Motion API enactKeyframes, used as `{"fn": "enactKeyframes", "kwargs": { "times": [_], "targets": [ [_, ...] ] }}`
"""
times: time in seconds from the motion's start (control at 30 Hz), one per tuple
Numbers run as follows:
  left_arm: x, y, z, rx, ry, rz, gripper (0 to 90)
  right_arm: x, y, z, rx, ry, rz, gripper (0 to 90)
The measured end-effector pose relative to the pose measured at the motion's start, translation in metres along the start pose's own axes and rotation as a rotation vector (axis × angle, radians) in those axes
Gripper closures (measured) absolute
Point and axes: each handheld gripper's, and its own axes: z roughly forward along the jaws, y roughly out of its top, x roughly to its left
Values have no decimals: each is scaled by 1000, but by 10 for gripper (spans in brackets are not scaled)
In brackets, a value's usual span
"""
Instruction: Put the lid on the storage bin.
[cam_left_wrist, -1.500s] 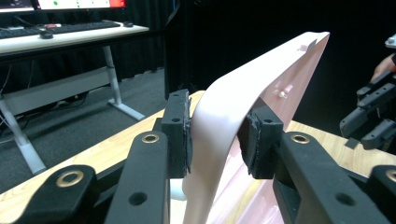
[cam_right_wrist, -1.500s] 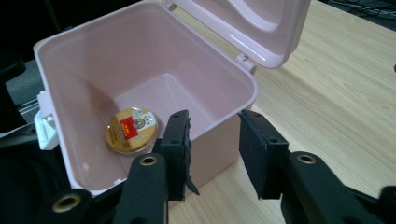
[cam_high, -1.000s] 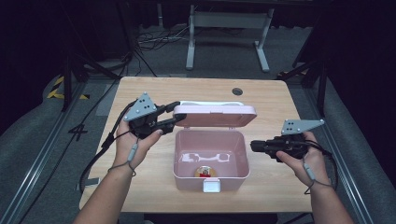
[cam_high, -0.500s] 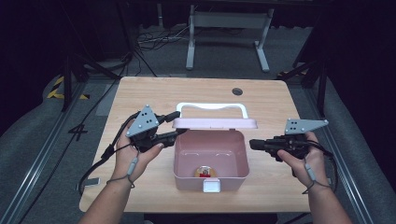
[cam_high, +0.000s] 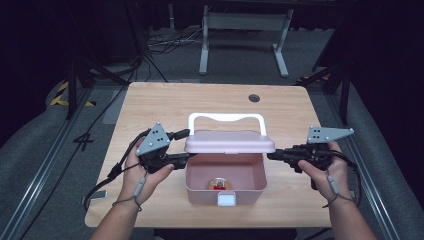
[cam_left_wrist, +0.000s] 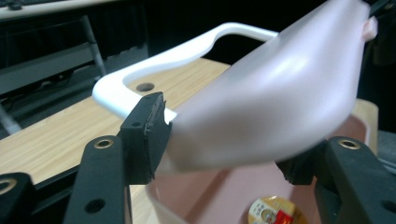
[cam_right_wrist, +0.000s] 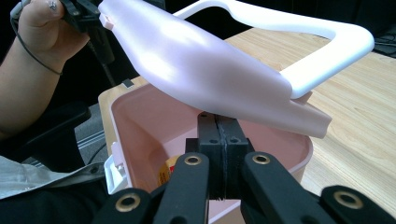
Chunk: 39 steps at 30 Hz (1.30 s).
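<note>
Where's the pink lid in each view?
High view: pink lid at centre, tipped over the box's far edge.
Left gripper view: upper right, between this tool's jaws.
Right gripper view: upper middle, above the shut jaws.
Shared landmark: white handle.

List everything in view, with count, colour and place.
box: one, pink, open, near middle of the table.
lid: one, pink, white handle, half lowered over the box.
round item: one, yellow and red, inside the box.
table: one, light wood, with a dark hole far right.
left gripper: one, black, open around the lid's left end.
right gripper: one, black, shut, at the lid's right end.
</note>
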Motion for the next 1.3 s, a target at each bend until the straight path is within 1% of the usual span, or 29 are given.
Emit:
{"fn": "enactKeyframes", "kwargs": {
  "times": [0.17, 0.27, 0.33, 0.4, 0.43, 0.47, 0.5, 0.57, 0.6, 0.7, 0.8, 0.83, 0.9, 1.03, 1.1, 1.17, 1.3],
  "targets": [
    [2, -4, -4, 18, -14, 0, 400, 0, 1, 0, -5, 4, -2, 900],
    [4, -6, -8, 25, -3, 0, 399, -1, 2, 0, -3, 7, -4, 900],
    [7, -8, -12, 30, 0, -7, 398, 0, 3, 0, -2, 12, -6, 900],
    [11, -10, -17, 33, 4, -16, 393, 1, 4, 0, -1, 18, -7, 900],
    [15, -12, -20, 33, 8, -23, 392, 1, 5, 0, 0, 21, -10, 900],
    [15, -12, -20, 33, 8, -23, 392, 1, 5, 0, 0, 21, -10, 900],
    [18, -13, -22, 34, 12, -30, 392, 2, 5, 0, 0, 21, -12, 900],
    [22, -16, -25, 37, 6, -42, 386, 3, 5, 0, -2, 23, -14, 900],
    [25, -17, -26, 39, 6, -38, 384, 3, 5, -1, -4, 22, -14, 900],
    [28, -20, -28, 44, -1, -33, 387, 3, 5, -1, -3, 21, -13, 900],
    [34, -24, -29, 48, -4, -40, 386, 3, 4, -1, 0, 18, -16, 900],
    [37, -25, -30, 50, -1, -49, 386, 4, 4, -2, 0, 18, -16, 900],
    [44, -29, -30, 50, 18, -59, 390, 4, 4, -2, 1, 19, -15, 900],
    [53, -35, -32, 44, 42, -77, 395, 6, 3, -2, 13, 23, -14, 899],
    [58, -37, -32, 34, 56, -84, 395, 7, 3, -2, 20, 25, -13, 895],
    [61, -39, -31, 37, 71, -82, 395, 8, 2, -1, 30, 28, -13, 891],
    [68, -43, -29, 28, 83, -95, 397, 11, 0, -1, 56, 27, -18, 888]
  ]
}}
